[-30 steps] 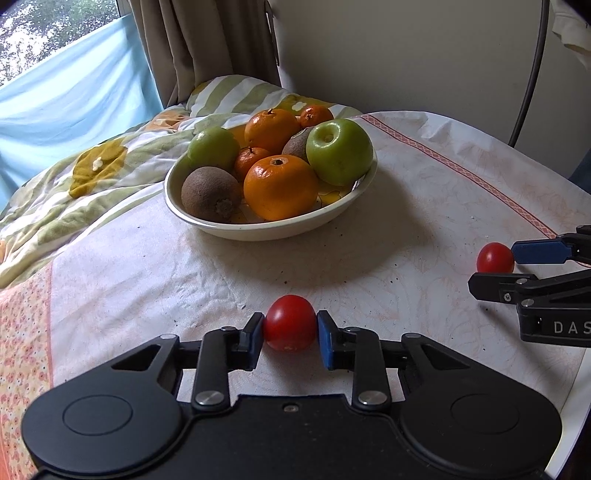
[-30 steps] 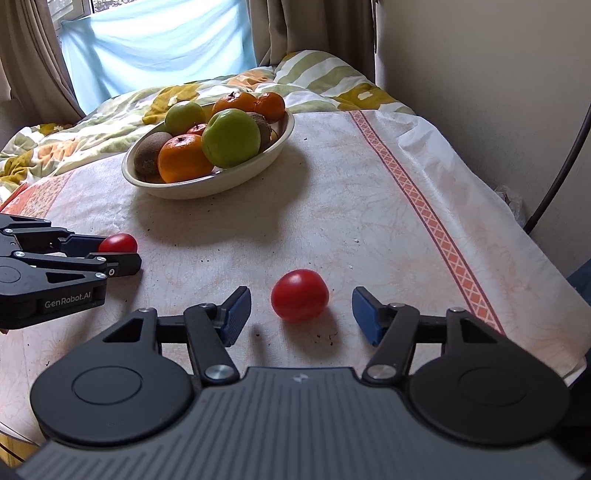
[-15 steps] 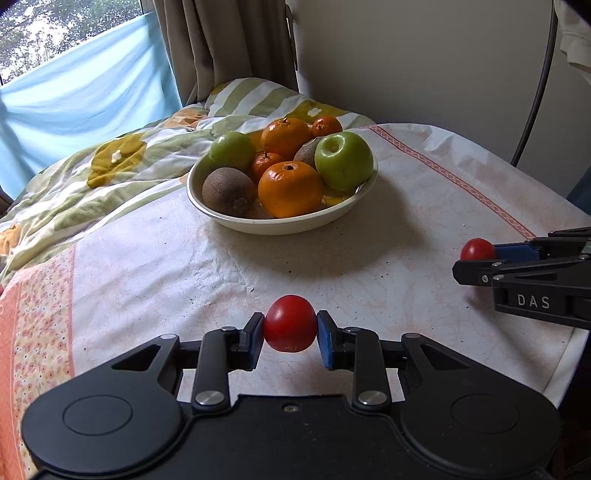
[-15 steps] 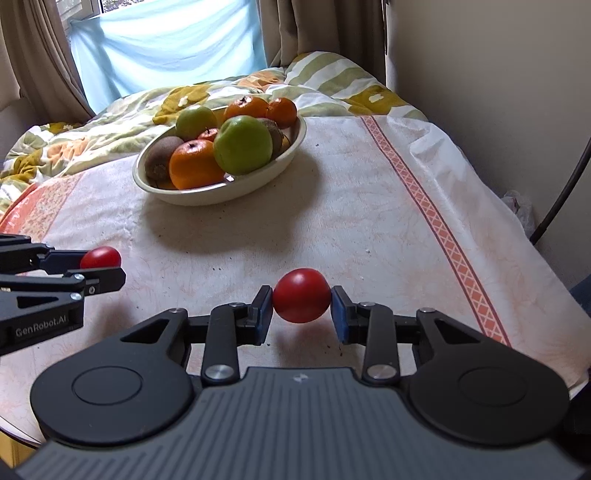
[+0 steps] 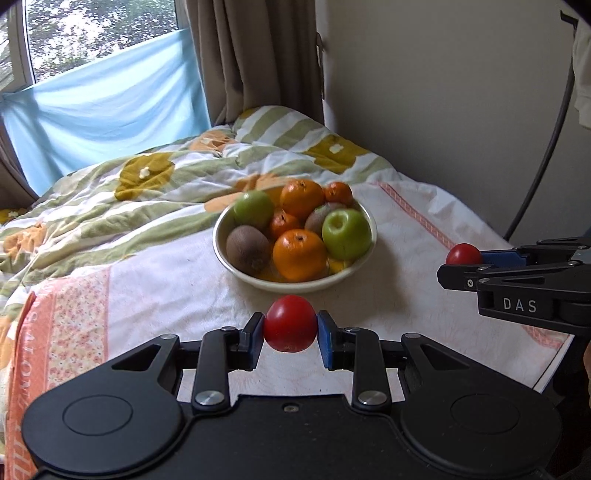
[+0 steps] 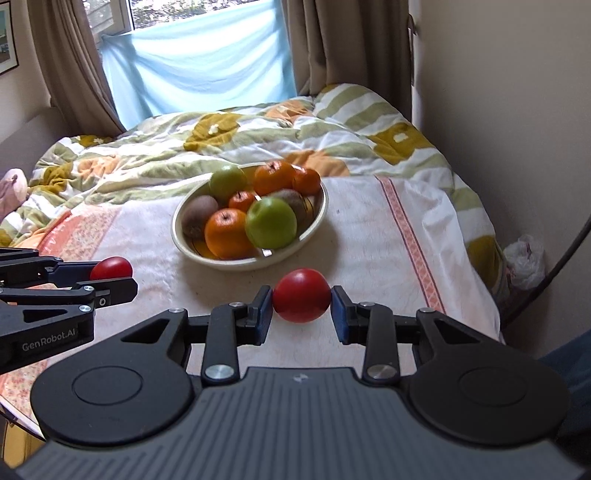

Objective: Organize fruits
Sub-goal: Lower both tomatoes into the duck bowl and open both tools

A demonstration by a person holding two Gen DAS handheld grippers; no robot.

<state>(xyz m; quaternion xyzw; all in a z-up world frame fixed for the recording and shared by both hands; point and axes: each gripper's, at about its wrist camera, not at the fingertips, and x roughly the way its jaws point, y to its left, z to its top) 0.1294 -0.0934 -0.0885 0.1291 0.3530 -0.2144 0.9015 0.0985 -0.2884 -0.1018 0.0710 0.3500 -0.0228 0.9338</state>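
Left gripper: clenched on a red tomato, pads pressing both flanks, fruit clear of the cloth below. It already held this tomato a second ago and has since risen.

Right gripper: clenched on a second tomato. A second ago this fruit lay on the table between spread jaws; now the pads bear on it and it is lifted. From the left wrist view the right gripper shows off to the right, its tomato at the tip; from the right wrist view the left gripper shows off to the left with its tomato.

Meaning for the task: both loose tomatoes are picked up and off the table; judged from this, carrying them to the bowl is the step in hand.

Bowl: straight ahead of both grippers, near, pale and shallow. Holds green apples, oranges, kiwis; fairly full, so free space for two more looks tight, and a round tomato may roll off the heap.

Table: under and ahead of the grippers, covered by a white cloth with an orange patterned border.

Beyond the bowl: a bed with a quilt in green, yellow and white. Further back, a window with a light blue sheet hung across it, brown curtains beside, a plain wall to the right.
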